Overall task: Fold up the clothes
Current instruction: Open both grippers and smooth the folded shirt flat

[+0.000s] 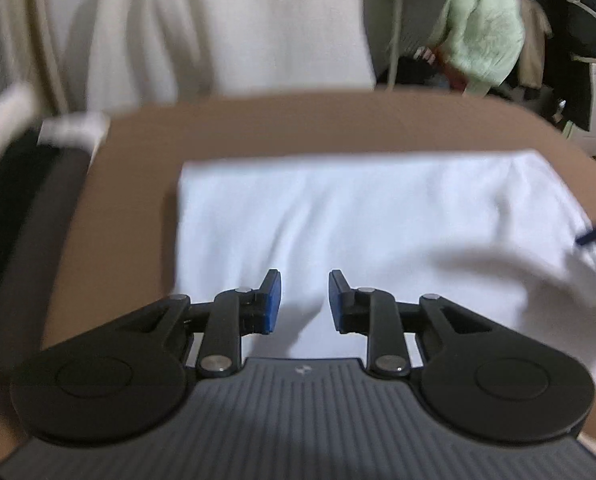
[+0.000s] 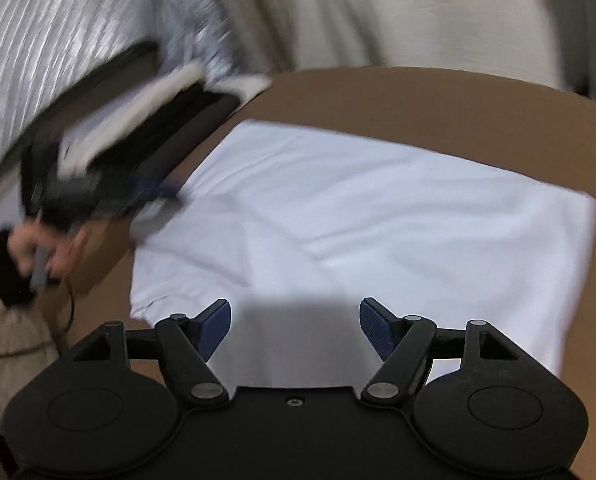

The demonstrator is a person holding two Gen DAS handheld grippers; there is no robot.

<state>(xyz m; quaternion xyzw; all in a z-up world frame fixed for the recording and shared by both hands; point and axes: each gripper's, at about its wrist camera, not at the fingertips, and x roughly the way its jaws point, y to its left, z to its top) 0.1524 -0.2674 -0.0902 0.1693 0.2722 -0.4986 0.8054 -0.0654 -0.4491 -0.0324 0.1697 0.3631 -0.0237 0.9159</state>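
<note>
Left gripper point(image 1: 304, 300) held slightly parted and empty, right gripper point(image 2: 295, 330) spread wide, nothing grasped, folded white garment point(image 1: 358, 216) laid flat on brown table point(image 1: 298, 128), no containers seen.

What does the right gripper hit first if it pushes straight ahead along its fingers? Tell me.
Most likely the folded white garment on the brown table. The right gripper stands open and empty, angled down over the cloth; exact depth is unclear.

Bare brown table point(image 1: 298, 128) rings the folded white cloth point(image 1: 358, 220); hanging cream fabric point(image 1: 237, 24) crowds the far edge.
</note>
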